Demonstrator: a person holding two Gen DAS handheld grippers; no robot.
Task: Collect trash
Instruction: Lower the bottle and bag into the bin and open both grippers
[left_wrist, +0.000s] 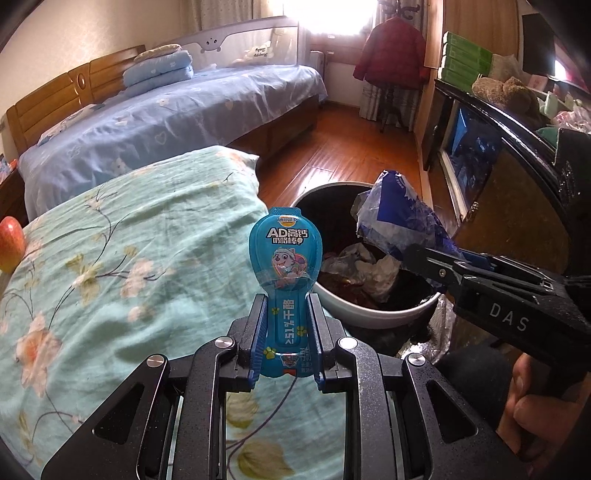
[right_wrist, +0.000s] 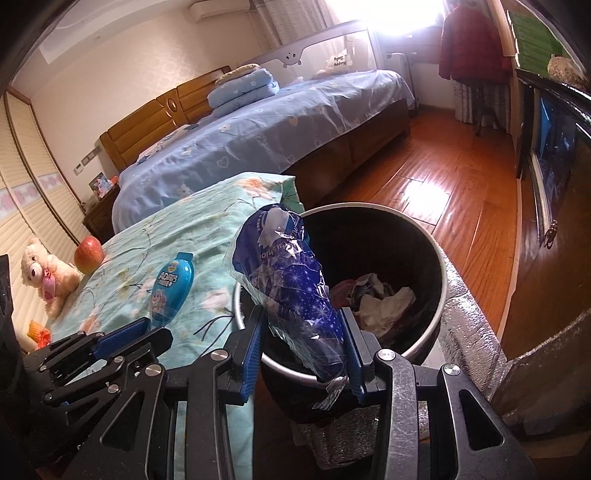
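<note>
My left gripper (left_wrist: 287, 300) is shut on a blue cheese-stick wrapper (left_wrist: 284, 254), which stands upright over the teal floral bedcover (left_wrist: 110, 258), just left of the bin. The round bin (left_wrist: 369, 314) has a white rim and a black liner, with crumpled paper and plastic inside. My right gripper (right_wrist: 301, 314) is shut on a crumpled blue starry plastic bag (right_wrist: 288, 280) held over the bin's (right_wrist: 447, 273) near left rim. In the right wrist view my left gripper (right_wrist: 147, 325) sits at lower left with the wrapper (right_wrist: 171, 291). From the right of the left wrist view, my right gripper (left_wrist: 424, 258) holds the bag (left_wrist: 399, 218).
An apple (right_wrist: 88, 254) and a teddy bear (right_wrist: 40, 273) lie on the floral cover. A bed with a blue sheet (right_wrist: 258, 125) stands behind. A dark cabinet (left_wrist: 517, 166) lines the right side. Wooden floor (right_wrist: 443, 184) stretches beyond the bin, and silver foil matting (right_wrist: 469, 325) lies beside it.
</note>
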